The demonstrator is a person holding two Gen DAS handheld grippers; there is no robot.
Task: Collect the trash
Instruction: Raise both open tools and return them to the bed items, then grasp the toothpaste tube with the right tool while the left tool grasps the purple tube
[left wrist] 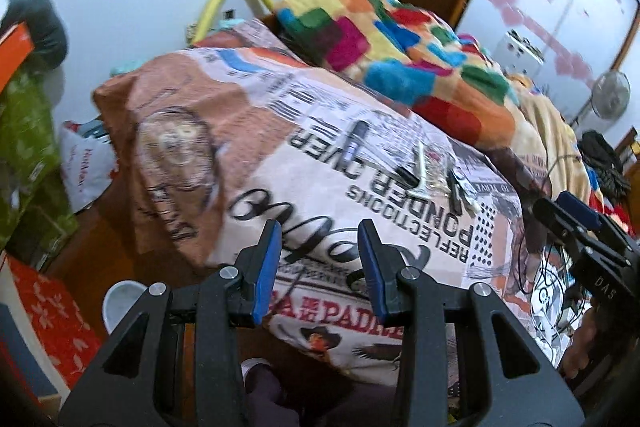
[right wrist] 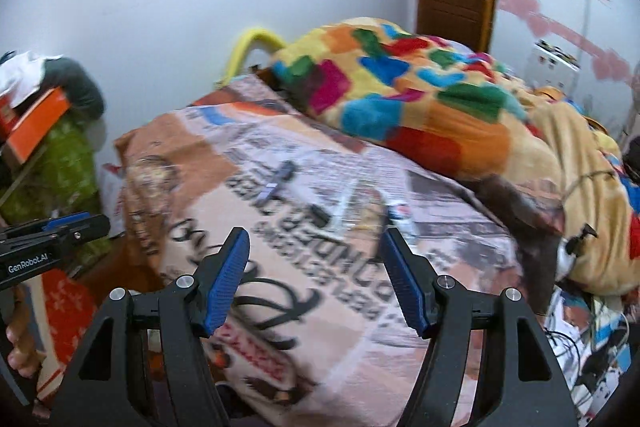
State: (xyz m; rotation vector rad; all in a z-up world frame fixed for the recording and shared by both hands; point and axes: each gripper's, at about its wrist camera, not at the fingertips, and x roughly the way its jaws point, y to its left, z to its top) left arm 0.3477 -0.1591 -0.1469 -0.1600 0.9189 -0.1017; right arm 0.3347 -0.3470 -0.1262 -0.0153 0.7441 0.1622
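Several small pieces of litter lie on the newsprint-patterned bedsheet [left wrist: 320,163], and they are what the job is about. At the far left of the left wrist view, beside the bed, a white bag with red print [left wrist: 86,163] sits on the floor, and nearer the camera the rim of a white bucket [left wrist: 120,301] shows; either may serve as the bin, though I cannot tell which. Moving right, the left gripper [left wrist: 320,239] hovers over the sheet's near edge with its blue fingers [left wrist: 268,267] parted and nothing between them. Beyond it, mid-sheet, lies a dark pen-like stick [left wrist: 356,143], then a pale stick [left wrist: 421,167] resting against a crumpled clear wrapper [left wrist: 438,173], then a few dark and white scraps [left wrist: 460,193]. All look light; the sticks seem stiff and thin, best pinched across the middle with the pads pressed into the soft sheet, while the wrapper is probably slippery and crushable, so a bite on its bunched centre should hold. Further right the multicoloured blanket [left wrist: 400,43] is heaped well behind the litter. At the right edge the right gripper [right wrist: 316,263] also hangs empty, jaws wide, pointing toward the same scraps [right wrist: 400,215], blurred in its own view.
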